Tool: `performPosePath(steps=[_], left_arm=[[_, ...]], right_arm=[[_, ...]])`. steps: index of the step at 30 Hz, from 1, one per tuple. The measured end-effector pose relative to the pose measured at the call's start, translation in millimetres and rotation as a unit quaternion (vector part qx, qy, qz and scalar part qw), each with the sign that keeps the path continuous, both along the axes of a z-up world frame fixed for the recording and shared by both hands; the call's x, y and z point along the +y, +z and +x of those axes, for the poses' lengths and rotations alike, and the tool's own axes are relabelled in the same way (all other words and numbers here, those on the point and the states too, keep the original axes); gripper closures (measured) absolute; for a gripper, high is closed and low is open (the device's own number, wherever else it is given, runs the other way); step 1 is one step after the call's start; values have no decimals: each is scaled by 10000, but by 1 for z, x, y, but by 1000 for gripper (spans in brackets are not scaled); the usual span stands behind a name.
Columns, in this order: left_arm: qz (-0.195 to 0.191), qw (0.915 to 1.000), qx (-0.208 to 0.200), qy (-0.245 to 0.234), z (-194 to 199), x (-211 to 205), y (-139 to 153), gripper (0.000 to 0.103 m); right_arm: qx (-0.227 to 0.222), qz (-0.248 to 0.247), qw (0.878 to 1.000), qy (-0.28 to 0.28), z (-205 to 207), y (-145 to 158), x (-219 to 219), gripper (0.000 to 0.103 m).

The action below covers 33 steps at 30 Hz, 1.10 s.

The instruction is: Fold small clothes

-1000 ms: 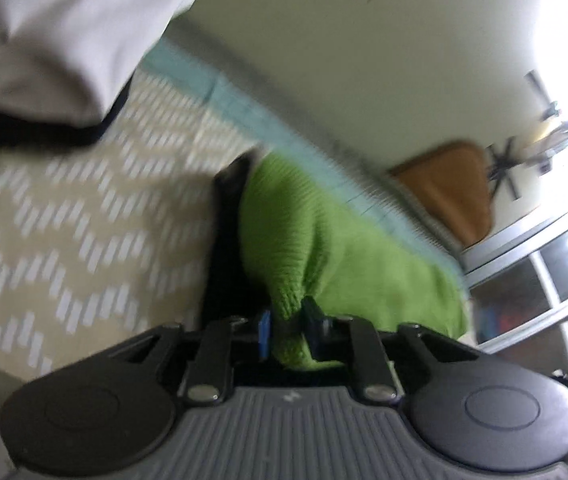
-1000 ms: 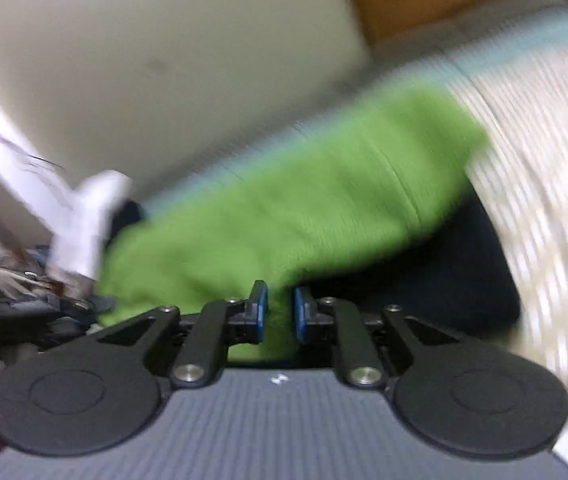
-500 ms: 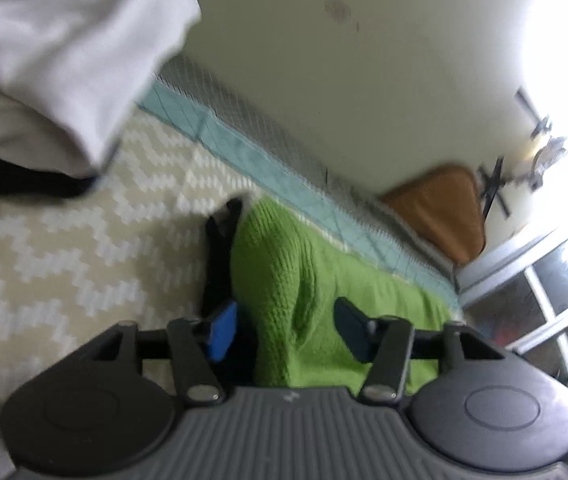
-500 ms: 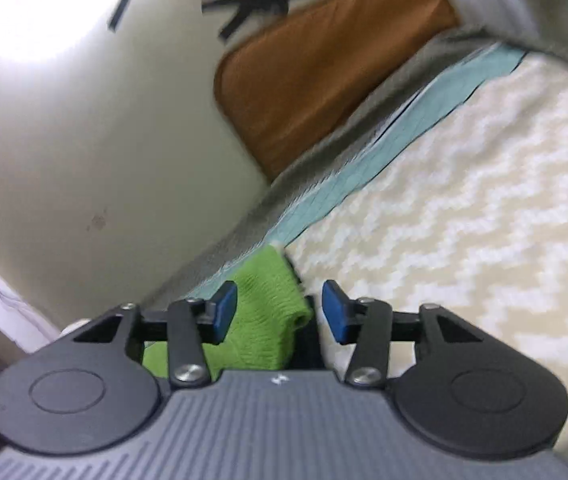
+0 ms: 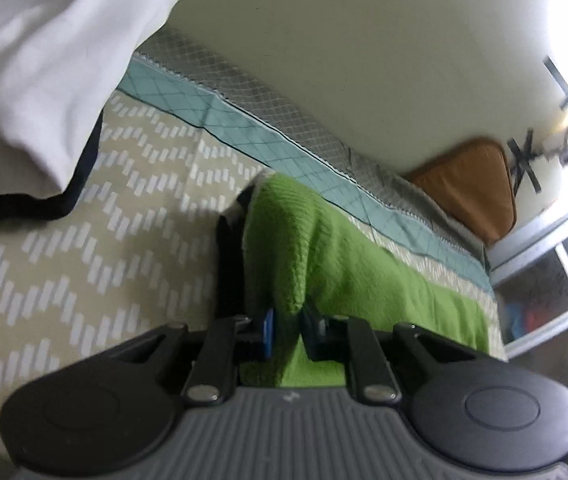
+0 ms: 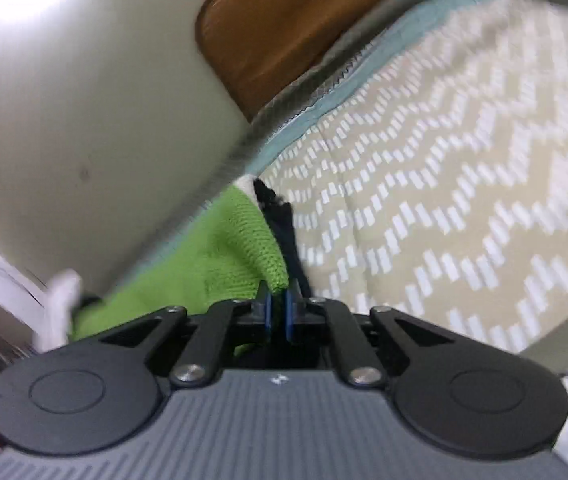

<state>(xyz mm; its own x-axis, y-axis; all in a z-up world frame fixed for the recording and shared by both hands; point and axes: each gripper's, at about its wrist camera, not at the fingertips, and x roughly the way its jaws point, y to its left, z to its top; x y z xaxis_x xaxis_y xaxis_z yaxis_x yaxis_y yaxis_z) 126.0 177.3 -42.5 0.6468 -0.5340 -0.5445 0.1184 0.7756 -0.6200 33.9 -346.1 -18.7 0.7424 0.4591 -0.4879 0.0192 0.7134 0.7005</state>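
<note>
A green knitted garment [image 5: 344,264] with a black part [image 5: 229,264] under it lies on a beige zigzag-patterned bedcover [image 5: 83,248]. My left gripper [image 5: 287,330] is shut on a corner fold of the green knit. In the right wrist view the same green garment [image 6: 219,256] shows with its black part [image 6: 284,224] beside it. My right gripper [image 6: 277,312] is shut on another corner of the green knit.
A stack of folded white and black clothes [image 5: 31,80] lies at the far left. A teal and grey border [image 5: 243,128] runs along the bed's far edge by the wall. A brown cushion [image 5: 472,188] stands against the wall; it also shows in the right wrist view [image 6: 304,28].
Half a second ago both grippers were open around the green garment's corners. Now both have shut on the knit.
</note>
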Motion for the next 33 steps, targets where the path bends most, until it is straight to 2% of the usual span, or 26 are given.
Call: performPosePath(steps=[2,3,4,7,9,11,14,16,17,18,19,20,21,22,24,25,27,28,30,33], left_arm=[[48,10000,4,-19,-11,4,7,80],[40,10000,-44,24,-17,9,9,78],[31,9998,-151,112,-24,17,14,78],[-154,9984,-411,349,-36,30,31,80],[-225,9972,-668,234,-32,22,45,80],[-163,9961,-873,-12,-24,0,57,80],[-33,9930,-1062,-512,-6,-42,59,77],[95,9926,-900,-808,8,-70,47,77],[137,9926,-783,-923,14,-80,39,77],[219,9924,-657,-1013,20,-89,30,77],[483,9923,-503,-1020,27,-99,18,78],[745,9917,-377,-982,32,-104,3,95],[806,9917,-495,-873,30,-102,-4,97],[664,9924,-476,-921,29,-95,-4,97],[325,9955,-199,-865,25,-78,2,97],[272,9960,-194,-830,20,-72,7,97],[296,9965,-364,-691,8,-63,20,94],[296,9966,-469,-614,4,-60,27,90],[106,9963,-628,-576,-1,-56,39,89],[-103,9945,-685,-785,-1,-67,51,89]], right_arm=[[-305,-46,9995,7,-2,15,-3,84],[-559,-159,9983,-83,-6,26,-5,76],[-774,-278,9965,-163,-12,36,-3,74],[-1060,-620,9924,-52,-5,61,1,74],[-1183,-666,9906,174,4,71,10,74],[-1185,-554,9902,497,9,69,20,74],[-1044,-605,9877,998,27,62,55,73],[-828,-806,9846,1313,39,52,70,73],[-703,-986,9839,1316,44,46,72,74],[-627,-1271,9827,1191,47,41,70,85],[-584,-1517,9816,1002,53,36,62,103],[-458,-1424,9856,783,57,31,47,103],[-289,-944,9937,522,59,27,27,103],[-196,-778,9964,287,55,28,15,100],[-430,-812,9955,250,42,40,3,91],[-539,-827,9949,228,33,45,-4,78],[-606,-735,9954,111,17,51,-20,60],[-612,-642,9961,39,11,51,-28,58],[-476,-234,9986,-38,3,46,-40,52],[-113,263,9996,-60,3,37,-41,51]])
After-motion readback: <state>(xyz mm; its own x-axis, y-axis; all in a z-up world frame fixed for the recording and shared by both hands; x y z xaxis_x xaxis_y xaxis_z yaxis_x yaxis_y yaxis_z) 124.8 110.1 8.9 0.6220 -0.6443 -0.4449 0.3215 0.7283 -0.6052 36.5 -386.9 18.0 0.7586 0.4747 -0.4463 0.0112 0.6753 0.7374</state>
